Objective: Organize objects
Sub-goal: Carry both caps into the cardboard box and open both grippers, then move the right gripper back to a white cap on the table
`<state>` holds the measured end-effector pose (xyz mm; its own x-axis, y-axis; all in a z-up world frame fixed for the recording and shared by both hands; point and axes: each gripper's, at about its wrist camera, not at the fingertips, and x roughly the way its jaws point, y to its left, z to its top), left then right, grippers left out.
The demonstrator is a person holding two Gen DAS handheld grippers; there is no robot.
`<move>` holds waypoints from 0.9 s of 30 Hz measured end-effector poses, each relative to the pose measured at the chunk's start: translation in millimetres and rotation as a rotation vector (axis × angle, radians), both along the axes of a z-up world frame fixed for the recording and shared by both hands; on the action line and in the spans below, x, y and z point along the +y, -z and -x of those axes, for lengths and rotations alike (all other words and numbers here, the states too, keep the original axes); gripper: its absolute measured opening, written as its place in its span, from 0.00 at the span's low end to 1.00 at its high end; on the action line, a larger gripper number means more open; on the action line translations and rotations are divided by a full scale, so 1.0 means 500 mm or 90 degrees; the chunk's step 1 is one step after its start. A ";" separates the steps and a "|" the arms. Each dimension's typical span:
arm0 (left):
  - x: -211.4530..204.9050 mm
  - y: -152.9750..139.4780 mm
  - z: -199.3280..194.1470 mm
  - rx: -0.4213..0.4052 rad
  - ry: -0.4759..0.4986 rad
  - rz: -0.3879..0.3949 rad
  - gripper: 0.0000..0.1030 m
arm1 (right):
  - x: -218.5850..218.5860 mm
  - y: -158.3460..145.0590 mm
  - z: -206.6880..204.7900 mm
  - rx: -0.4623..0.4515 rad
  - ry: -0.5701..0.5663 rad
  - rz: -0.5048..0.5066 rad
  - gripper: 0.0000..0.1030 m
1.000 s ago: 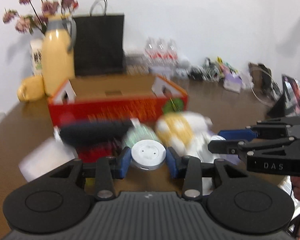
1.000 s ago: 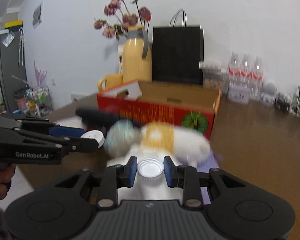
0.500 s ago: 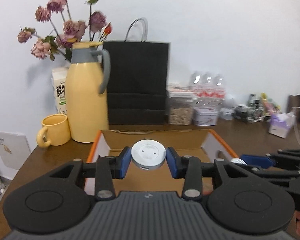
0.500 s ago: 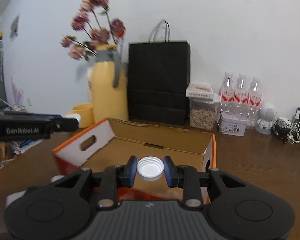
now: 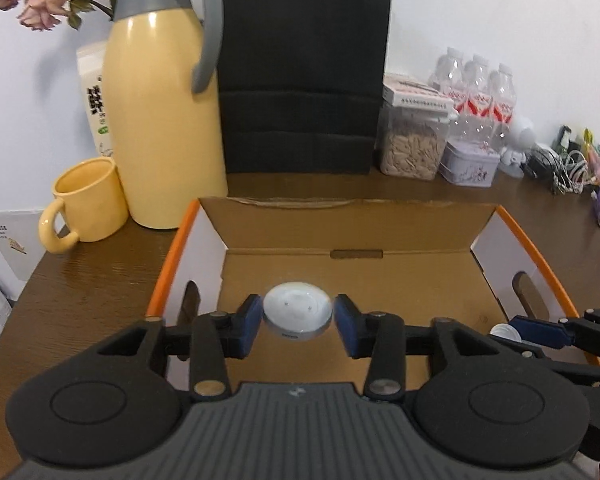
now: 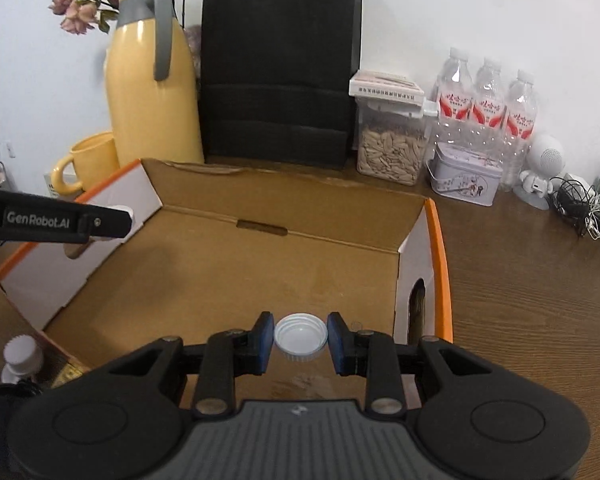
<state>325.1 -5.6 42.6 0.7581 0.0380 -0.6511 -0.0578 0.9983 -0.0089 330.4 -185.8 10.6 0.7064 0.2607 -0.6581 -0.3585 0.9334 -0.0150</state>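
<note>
Left tongs [image 5: 298, 330] just opened, round white lid [image 5: 298, 314] released, blurred

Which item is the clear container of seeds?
Find the black paper bag against the wall. Immediately right of it stands the clear container of seeds, left of the water bottles. It alone has pale seeds inside and a white lid.

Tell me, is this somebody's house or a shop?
Probably a home, or maybe a small office. A yellow jug with dried flowers and a matching mug stand on a wooden table, beside a jar of seeds and tangled chargers.
</note>
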 end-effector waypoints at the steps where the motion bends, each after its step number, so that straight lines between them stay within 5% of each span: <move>1: -0.001 0.002 0.001 -0.002 -0.004 -0.006 0.71 | 0.000 0.003 0.001 0.001 0.001 0.003 0.40; 2: -0.004 0.004 0.003 -0.007 -0.011 -0.013 0.88 | -0.001 0.005 0.000 -0.001 0.004 0.005 0.58; 4: -0.006 0.005 0.009 -0.025 -0.017 -0.026 0.97 | -0.001 0.007 0.002 -0.011 0.006 0.008 0.84; 16: 0.005 -0.026 0.050 -0.073 -0.026 -0.008 1.00 | -0.002 -0.028 0.033 -0.041 0.011 -0.003 0.94; 27: 0.018 -0.078 0.207 -0.144 -0.001 -0.002 1.00 | -0.039 -0.101 0.167 -0.115 0.000 -0.030 1.00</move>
